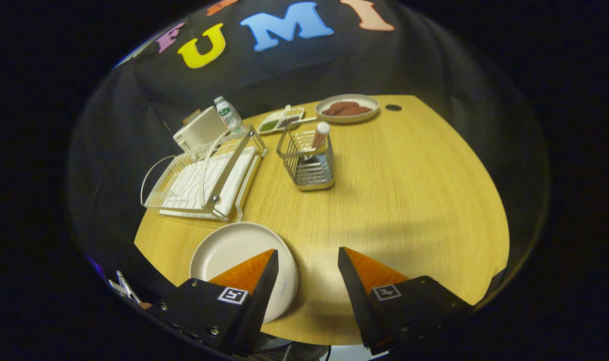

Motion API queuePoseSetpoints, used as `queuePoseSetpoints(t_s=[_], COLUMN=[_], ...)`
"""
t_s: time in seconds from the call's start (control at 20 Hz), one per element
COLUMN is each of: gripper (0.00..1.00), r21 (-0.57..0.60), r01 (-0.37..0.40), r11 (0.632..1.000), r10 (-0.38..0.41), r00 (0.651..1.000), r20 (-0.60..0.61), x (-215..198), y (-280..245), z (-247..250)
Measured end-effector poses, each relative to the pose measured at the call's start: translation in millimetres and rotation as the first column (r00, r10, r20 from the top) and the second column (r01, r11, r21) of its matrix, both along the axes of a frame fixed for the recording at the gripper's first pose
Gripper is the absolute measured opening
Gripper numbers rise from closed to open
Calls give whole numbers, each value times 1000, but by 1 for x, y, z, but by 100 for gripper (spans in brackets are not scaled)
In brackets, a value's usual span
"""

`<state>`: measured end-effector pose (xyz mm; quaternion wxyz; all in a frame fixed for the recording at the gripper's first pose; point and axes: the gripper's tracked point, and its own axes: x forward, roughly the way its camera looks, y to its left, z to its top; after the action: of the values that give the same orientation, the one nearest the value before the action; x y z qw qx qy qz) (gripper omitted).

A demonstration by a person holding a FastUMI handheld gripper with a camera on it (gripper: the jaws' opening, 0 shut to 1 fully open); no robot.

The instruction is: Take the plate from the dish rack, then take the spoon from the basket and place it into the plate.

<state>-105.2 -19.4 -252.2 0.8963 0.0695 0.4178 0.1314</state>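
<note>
Tool (307, 255) wide open, holding nothing. Cream plate (229, 250) lies flat on the worktop (410, 200), lower left, partly under one finger. Spoon (318, 136) stands upright in the wire basket (308, 165), centre frame.

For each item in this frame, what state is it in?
Plate: flat on the table, out of the rack, bare.
Dish rack: no dishes in it.
Basket: upright, holding the spoon.
Spoon: standing in the basket, handle up.
Bottle: upright, capped.
Gripper: open, holding nothing.
</note>
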Motion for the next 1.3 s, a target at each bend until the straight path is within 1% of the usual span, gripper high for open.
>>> queuePoseSetpoints(t_s=[0.1,0.2,0.35,0.5,0.6,0.8,1.05,1.3], gripper=[75,75,75,75,75,75,75,75], r21=[7,30,30,14,5,10,-10,-16], r01=[23,40,51,52,59,63,66,80], r11=[1000,999,998,999,998,998,998,997], r10=[-24,-47,-59,-52,-52,-57,-41,-47], r00=[992,969,911,853,830,796,730,718], r20=[120,243,407,519,556,603,682,694], x=[18,38,65,85,93,109,124,155], y=[-10,-15,-22,-23,-22,-16,-10,2], z=[30,60,91,100,99,89,81,55])
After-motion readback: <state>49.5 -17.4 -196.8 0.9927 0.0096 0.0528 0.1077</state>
